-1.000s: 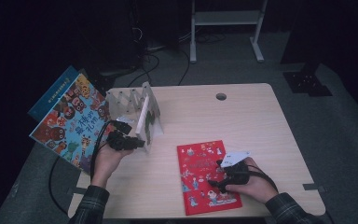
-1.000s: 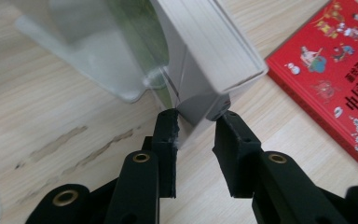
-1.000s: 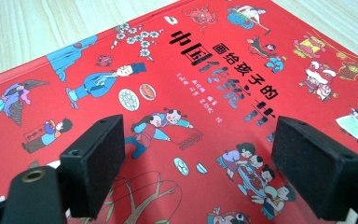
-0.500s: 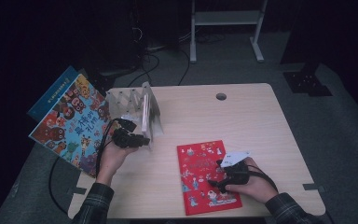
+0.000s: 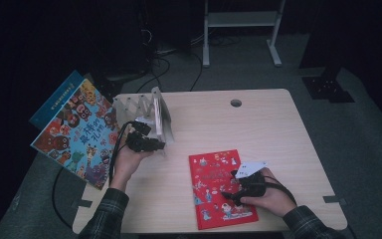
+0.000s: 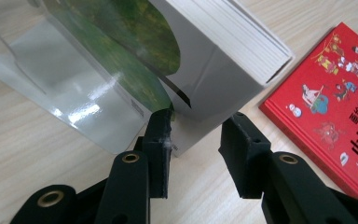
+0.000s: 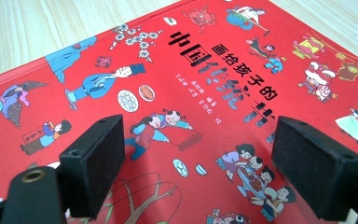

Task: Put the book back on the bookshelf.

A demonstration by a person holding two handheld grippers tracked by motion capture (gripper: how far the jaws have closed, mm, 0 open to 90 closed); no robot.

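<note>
The left gripper, its jaws just opening around the lower corner of the white book standing in the clear rack near the tabletop's left edge, may let it tip, while the right gripper hovers wide over the red book near the front edge.

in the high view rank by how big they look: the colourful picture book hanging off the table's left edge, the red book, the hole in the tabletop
1. Colourful picture book, largest as seen.
2. Red book, clearly smaller, though partly covered by the right hand.
3. Hole in the tabletop, by far the smallest.
</note>
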